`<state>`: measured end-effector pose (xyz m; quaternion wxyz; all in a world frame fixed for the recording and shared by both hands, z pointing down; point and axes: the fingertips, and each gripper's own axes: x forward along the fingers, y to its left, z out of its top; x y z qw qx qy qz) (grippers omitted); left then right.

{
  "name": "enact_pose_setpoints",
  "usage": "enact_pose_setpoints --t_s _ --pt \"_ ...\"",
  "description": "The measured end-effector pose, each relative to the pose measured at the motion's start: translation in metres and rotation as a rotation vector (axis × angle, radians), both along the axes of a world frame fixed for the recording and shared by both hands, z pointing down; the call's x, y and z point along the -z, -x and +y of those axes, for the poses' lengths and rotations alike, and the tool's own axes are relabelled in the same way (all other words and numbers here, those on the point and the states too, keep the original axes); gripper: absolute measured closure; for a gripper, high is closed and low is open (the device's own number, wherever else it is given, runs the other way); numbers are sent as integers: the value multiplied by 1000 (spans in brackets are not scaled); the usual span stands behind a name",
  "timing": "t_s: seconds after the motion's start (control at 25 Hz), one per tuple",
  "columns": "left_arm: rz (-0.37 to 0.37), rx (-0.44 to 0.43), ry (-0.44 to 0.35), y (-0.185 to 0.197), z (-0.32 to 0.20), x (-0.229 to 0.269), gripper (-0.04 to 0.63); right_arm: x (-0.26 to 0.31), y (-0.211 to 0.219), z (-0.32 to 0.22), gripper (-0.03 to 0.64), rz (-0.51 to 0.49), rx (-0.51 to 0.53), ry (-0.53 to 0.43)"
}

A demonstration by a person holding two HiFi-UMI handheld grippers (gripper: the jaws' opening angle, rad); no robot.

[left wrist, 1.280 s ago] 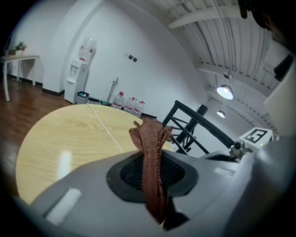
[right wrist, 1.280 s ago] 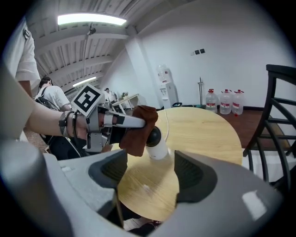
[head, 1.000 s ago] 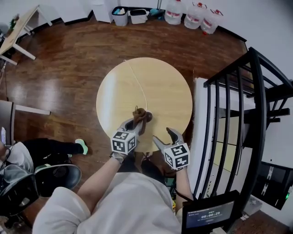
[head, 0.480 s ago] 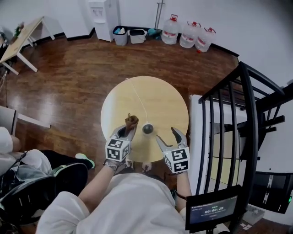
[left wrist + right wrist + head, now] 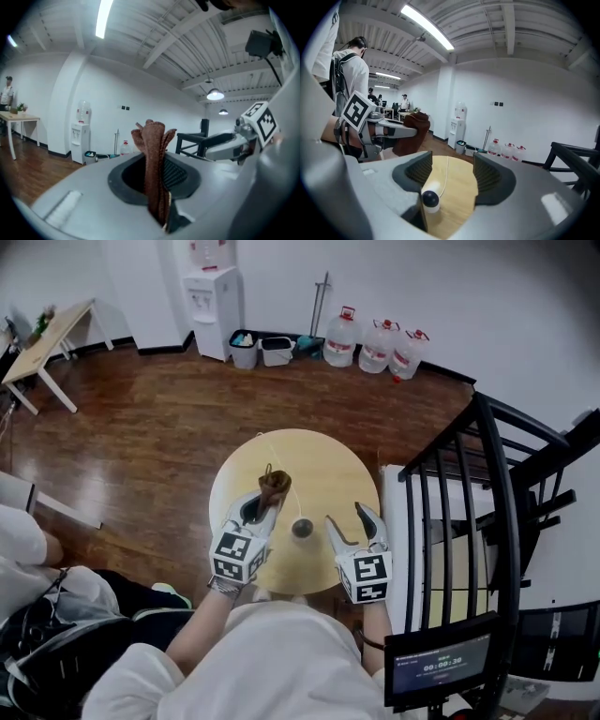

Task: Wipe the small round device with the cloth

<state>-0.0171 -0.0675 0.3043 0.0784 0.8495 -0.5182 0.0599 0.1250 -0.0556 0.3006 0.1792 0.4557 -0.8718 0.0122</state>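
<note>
A: Left side first. What is the left tool doing?
B: Left tool [image 5: 265, 504] comes in from 7 o'clock of the round wooden surface [image 5: 328, 470]. It is clamped on the brown cloth [image 5: 274, 482], which is bunched and stands up past the tips.

A: Where is the small round device?
B: The device [image 5: 302, 528] stands on the surface near centre, slightly toward 6 o'clock. The cloth is at its 10 o'clock and not touching it. A white cable [image 5: 446, 173] runs from the device toward the 11 o'clock rim.

A: And the right tool?
B: Right tool [image 5: 346, 517] is at the device's 3 o'clock. Jaws are apart and have just been closing a little, with the pads on nothing. In its own view the device shows through the gap, low beside the left jaw, resting on the surface.
</note>
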Motion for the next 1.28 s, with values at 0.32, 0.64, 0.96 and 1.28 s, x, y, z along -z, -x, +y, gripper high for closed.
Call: enact_pose_setpoints --t_s 0.32,0.64,0.96,1.28 --pt "-25 -61 -66 -7 7 28 528 20 0 -4 413 -31 -59 -35" --pt "-26 -74 -90 -7 10 42 528 29 3 -2 499 -56 -88 -55" --pt "-6 -100 -88 5 32 47 528 31 18 19 585 -51 -105 -44" --pt "28 -179 -32 3 40 43 528 31 17 46 614 -41 -142 -10"
